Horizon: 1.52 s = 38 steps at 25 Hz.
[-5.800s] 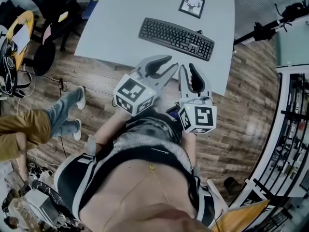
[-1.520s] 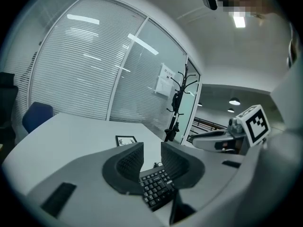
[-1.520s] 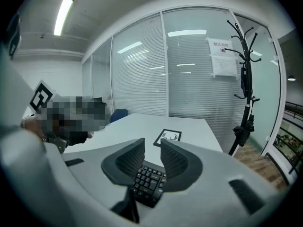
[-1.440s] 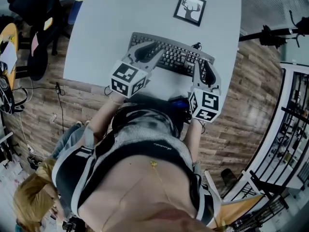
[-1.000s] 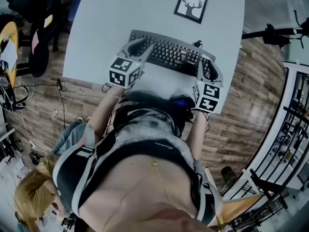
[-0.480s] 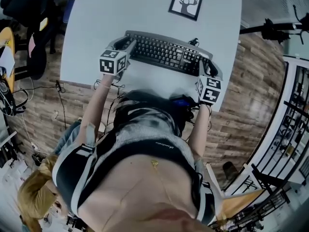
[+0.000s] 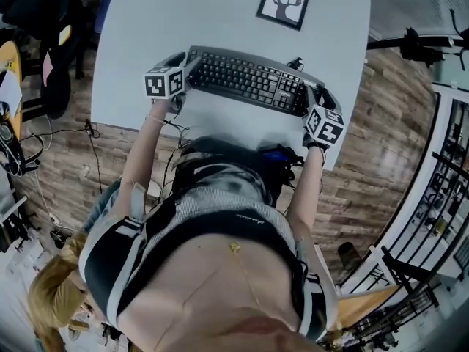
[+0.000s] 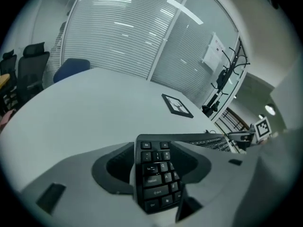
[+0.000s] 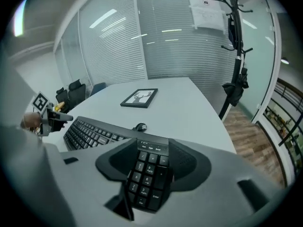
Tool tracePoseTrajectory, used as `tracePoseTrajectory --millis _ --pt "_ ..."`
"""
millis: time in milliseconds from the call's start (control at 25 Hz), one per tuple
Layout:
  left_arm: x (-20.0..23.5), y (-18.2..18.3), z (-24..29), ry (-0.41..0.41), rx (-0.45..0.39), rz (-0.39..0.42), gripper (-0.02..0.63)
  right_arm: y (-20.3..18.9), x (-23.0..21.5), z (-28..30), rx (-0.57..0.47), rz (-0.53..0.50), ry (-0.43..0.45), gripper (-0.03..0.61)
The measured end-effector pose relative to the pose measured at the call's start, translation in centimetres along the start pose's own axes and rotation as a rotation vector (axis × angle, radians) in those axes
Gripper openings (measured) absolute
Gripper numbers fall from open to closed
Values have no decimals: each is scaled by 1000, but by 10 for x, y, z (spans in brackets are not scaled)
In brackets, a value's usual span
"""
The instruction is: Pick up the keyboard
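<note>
The keyboard [image 7: 249, 80] has sunk onto the bench [image 7: 220, 17]; the left gripper [image 7: 183, 59] and right gripper [image 7: 319, 94] are opening around its ends.

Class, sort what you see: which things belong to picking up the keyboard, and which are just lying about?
Job: keyboard; left gripper and right gripper, jaws opening around its ends.
Lying about: framed deer picture.

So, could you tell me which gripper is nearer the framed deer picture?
Right: the right gripper straddles the keyboard end nearest the picture, the left gripper the far end; both sets of fingers are opening.
</note>
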<state>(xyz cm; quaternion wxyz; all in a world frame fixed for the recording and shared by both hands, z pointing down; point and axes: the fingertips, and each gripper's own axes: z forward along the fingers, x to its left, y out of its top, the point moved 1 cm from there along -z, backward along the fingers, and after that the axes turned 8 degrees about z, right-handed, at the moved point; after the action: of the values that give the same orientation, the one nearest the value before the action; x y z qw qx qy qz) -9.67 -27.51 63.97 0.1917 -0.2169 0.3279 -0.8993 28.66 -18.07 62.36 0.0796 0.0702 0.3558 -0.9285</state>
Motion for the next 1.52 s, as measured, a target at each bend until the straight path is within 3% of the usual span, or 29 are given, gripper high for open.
tracePoseTrajectory --millis 200,440,640,920,1200,1520 --pt "8 -2 7 -57 -11 -106 225 -7 -13 17 -2 153 35 242" --pt "12 -5 19 -101 -16 -187 227 -3 -21 19 -64 280 65 227" --pt "11 -12 26 -119 2 -211 227 1 -32 18 -78 265 19 245" --pt "9 -14 29 -168 -14 -286 227 -10 -23 37 -5 322 132 260" --pt "10 -16 34 -168 -5 -286 227 -15 -24 42 -60 409 206 262" --pt "10 -16 33 -152 -6 -275 227 -14 -23 41 -104 404 204 261"
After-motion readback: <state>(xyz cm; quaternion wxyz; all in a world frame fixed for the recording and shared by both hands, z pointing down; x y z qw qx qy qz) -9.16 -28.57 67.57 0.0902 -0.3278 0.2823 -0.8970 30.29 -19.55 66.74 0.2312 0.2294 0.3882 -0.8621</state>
